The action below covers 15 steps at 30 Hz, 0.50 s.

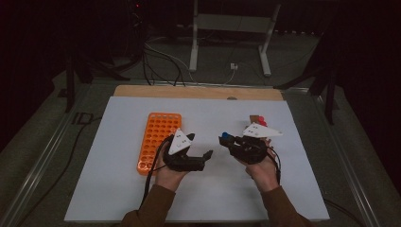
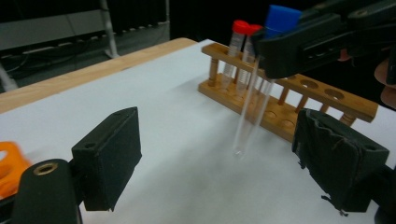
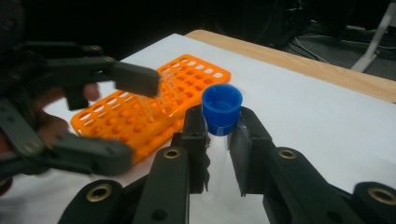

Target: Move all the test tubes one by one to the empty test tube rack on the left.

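Orange rack [image 1: 158,140]: at far left of my high view, lying flat on the white counter [image 1: 198,208] beside my left hand; every hole I can make out is vacant.

Left gripper [image 1: 208,154]: spread wide, nothing between the pads; in its own view the two black pads [image 2: 108,157] stand well apart on either side of the hanging tube.

Blue-capped tube [image 3: 221,112]: between my two hands, held up off the counter, clear body hanging down, looks to hold nothing as far as I can tell.

Right gripper [image 3: 218,140]: pinched on the blue-capped tube just under the cap, seen from behind in its own view and from the side in the left gripper view [image 2: 299,44].

Wooden rack [image 2: 289,100]: at the right, beyond the right hand; two red-capped tubes [image 2: 236,51] stand in its end holes, the other holes I can see are bare.

Risk, handover: I judge the left gripper is lined up to take the tube; if its pads close too low on the slick glass, or off-centre, the tube could swing and slip.

Risk, release: if I let go on the right before the left has a firm pinch, the tube drops onto the counter.

Risk, collision: the two grippers sit near each other, so a hasty approach could knock the tube askew.
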### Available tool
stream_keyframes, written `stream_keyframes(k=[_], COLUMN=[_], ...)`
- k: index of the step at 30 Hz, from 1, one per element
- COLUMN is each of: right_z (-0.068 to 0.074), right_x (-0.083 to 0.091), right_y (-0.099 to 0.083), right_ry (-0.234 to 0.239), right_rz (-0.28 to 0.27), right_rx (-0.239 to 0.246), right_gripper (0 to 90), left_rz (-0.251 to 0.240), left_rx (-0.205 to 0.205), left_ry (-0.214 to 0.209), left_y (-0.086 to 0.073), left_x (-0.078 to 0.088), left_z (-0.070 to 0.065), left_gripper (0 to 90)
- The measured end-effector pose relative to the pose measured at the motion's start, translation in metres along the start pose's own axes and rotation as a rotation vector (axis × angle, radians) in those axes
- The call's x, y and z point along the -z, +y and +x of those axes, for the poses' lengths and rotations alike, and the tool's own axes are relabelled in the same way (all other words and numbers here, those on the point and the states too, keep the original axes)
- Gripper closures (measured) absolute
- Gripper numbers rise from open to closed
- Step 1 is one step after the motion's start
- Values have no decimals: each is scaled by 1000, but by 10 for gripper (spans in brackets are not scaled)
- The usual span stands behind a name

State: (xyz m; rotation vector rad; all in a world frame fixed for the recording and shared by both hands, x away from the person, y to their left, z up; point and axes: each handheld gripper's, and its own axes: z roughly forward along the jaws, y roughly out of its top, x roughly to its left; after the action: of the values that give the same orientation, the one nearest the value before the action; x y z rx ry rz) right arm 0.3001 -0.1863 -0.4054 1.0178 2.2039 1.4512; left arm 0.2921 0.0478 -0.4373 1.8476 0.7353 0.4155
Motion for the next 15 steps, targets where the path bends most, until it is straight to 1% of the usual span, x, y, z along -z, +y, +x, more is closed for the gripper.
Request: stream_keyframes(k=[2, 6, 9, 11, 15], right_z=[3, 8, 10, 12, 15], right_x=[-2, -7, -9, -10, -11], right_y=[0, -1, -1, -1, -1], right_ry=[9, 33, 44, 51, 68], right_rz=[6, 13, 17, 19, 20], right_rx=[6, 9, 8, 7, 11], right_gripper=[771, 771, 771, 771, 771], left_rz=[9, 29, 31, 32, 34], left_rx=[-11, -16, -22, -26, -33], left_ry=[-5, -8, -12, -18, -42], left_y=[0, -1, -1, -2, -2], left_x=[-4, -11, -13, -14, -15], left_z=[-2, -5, -6, -7, -8], left_gripper=[165, 174, 233, 296, 490])
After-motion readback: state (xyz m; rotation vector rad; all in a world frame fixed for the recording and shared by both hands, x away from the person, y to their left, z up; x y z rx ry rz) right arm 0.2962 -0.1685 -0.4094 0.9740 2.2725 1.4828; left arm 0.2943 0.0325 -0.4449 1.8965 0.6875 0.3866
